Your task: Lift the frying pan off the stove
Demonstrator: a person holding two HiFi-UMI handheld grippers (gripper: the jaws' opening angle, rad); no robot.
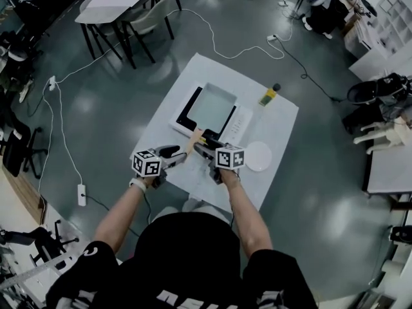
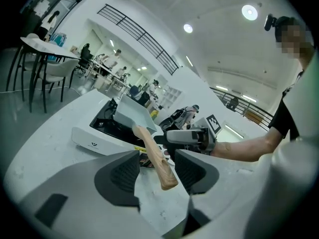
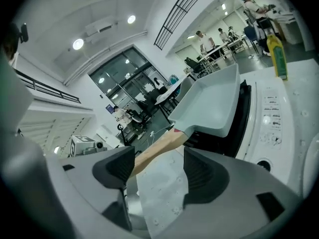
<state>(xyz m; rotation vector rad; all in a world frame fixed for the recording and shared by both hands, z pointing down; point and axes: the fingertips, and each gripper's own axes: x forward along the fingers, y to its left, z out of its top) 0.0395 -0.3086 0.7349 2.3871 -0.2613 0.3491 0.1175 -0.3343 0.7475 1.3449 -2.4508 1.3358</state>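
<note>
A square pale grey frying pan [image 1: 212,107] sits on the black-topped white stove [image 1: 241,124], its wooden handle [image 1: 194,137] pointing toward me. My left gripper [image 1: 175,153] and right gripper [image 1: 205,150] flank the handle's end. In the left gripper view the handle [image 2: 155,156] lies between the open jaws of the left gripper [image 2: 157,171], with gaps on both sides. In the right gripper view, the right gripper [image 3: 158,171] is open; the handle [image 3: 157,153] runs from the pan [image 3: 212,106] down past its left jaw, untouched.
A yellow bottle [image 1: 268,96] stands at the table's far edge beyond the stove. A white plate [image 1: 258,156] lies to the right of my right gripper. The stove's control panel [image 3: 271,118] is on its right side. Cables cross the floor around the table.
</note>
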